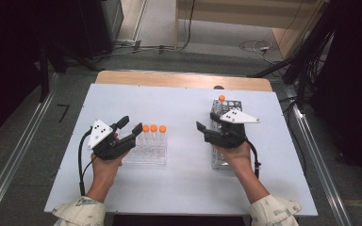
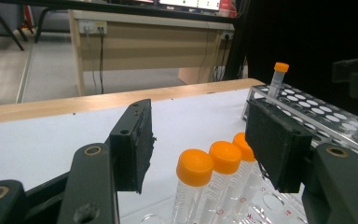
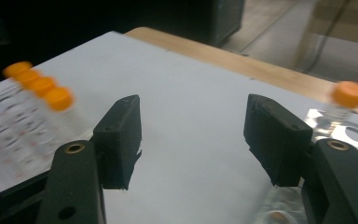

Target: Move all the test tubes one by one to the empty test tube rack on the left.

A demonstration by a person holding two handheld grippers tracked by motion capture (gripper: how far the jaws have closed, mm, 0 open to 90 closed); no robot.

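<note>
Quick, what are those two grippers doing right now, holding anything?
Left gripper: open, nothing held; orange-capped tubes stand between its pads, untouched.
Right gripper: open, empty, over the white table.

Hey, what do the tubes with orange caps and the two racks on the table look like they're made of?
The tubes look like clear plastic, see-through with printed marks; their orange caps are matte, probably plastic. The rack near the left gripper seems clear plastic, since the table shows through it. The other rack looks like shiny grey metal with punched holes, though it might be plastic.
</note>
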